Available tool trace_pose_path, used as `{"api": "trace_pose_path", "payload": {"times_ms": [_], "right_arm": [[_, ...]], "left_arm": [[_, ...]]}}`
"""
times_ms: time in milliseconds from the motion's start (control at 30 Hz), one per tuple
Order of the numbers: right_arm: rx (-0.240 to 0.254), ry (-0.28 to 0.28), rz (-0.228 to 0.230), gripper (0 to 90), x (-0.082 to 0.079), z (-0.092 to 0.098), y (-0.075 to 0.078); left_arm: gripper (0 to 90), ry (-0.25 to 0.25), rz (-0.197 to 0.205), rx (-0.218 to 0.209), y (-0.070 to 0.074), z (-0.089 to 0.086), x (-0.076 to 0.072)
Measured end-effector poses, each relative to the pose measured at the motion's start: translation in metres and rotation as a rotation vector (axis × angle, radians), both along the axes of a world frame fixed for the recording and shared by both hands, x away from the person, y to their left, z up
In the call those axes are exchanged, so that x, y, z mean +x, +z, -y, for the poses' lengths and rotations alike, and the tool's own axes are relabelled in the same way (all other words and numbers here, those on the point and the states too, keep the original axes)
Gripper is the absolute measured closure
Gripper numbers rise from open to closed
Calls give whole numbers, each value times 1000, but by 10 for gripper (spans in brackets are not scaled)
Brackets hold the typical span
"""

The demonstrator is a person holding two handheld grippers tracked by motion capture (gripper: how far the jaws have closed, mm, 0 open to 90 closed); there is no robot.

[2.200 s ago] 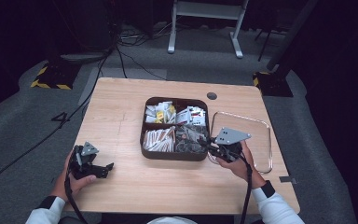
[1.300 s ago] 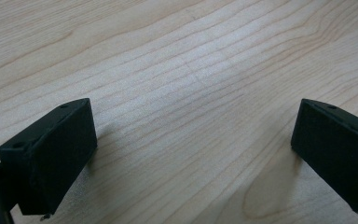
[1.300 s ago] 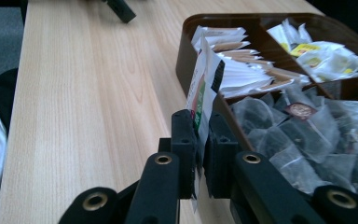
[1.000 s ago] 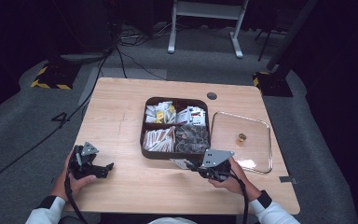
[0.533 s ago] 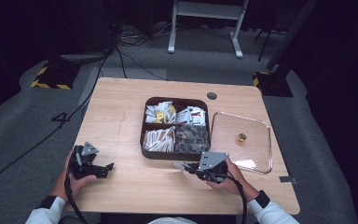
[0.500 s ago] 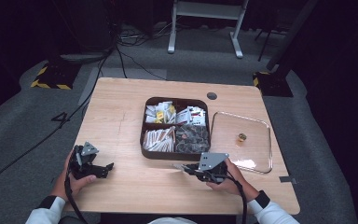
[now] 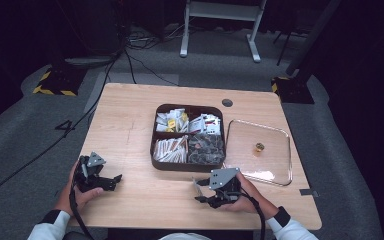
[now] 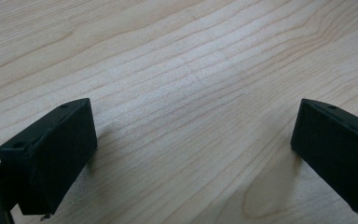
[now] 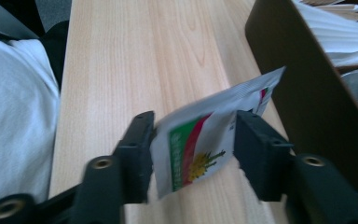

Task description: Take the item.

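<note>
Right claw (image 9: 193, 158) has just been opening, jaws spread, and the sachet (image 9: 205, 149) sits loose between them, dropping onto the bench (image 7: 145, 200). Release step; next, back away clear. Left claw (image 8: 193, 154) rests released, empty.

I see the worktop (image 7: 130, 125) as pale wood with a smooth, matt finish; in the left gripper view its grain runs in fine lines across the frame. The left gripper's fingers (image 8: 51, 154) look like matt black plastic with slightly rough faces. In the right gripper view, lower centre, the sachet (image 9: 209, 144) is glossy white printed foil or paper, smooth and lightly creased. The divided box (image 7: 187, 137), centre of the high view, looks like dark brown matt plastic. To its right, the lid (image 7: 257, 150) is clear glossy plastic or glass. The floor (image 7: 25, 150) around the worktop is rough grey carpet. My sleeve (image 9: 14, 116) is white cloth.
</note>
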State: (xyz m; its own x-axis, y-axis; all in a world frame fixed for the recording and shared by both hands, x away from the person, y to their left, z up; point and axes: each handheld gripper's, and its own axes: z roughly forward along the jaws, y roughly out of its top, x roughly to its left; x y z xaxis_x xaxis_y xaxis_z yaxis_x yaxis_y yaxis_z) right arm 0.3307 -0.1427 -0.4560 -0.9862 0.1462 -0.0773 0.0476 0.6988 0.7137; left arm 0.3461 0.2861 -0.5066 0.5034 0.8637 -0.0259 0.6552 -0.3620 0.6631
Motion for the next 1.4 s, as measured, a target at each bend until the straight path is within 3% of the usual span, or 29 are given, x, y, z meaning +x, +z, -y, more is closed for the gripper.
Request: {"api": "trace_pose_path", "payload": {"times_ms": [200,433,867,1400], "right_arm": [[1,-7,-20,311,-6,2,-2],[13,-8,-19,268,-7,3,1],[26,-53,15,283,-1,11,5],[95,-202,107,301,13,39,31]], "left_arm": [[4,0,0,0,0,0,0],[5,0,0,0,0,0,0],[4,0,0,0,0,0,0],[4,0,0,-1,0,0,0]]}}
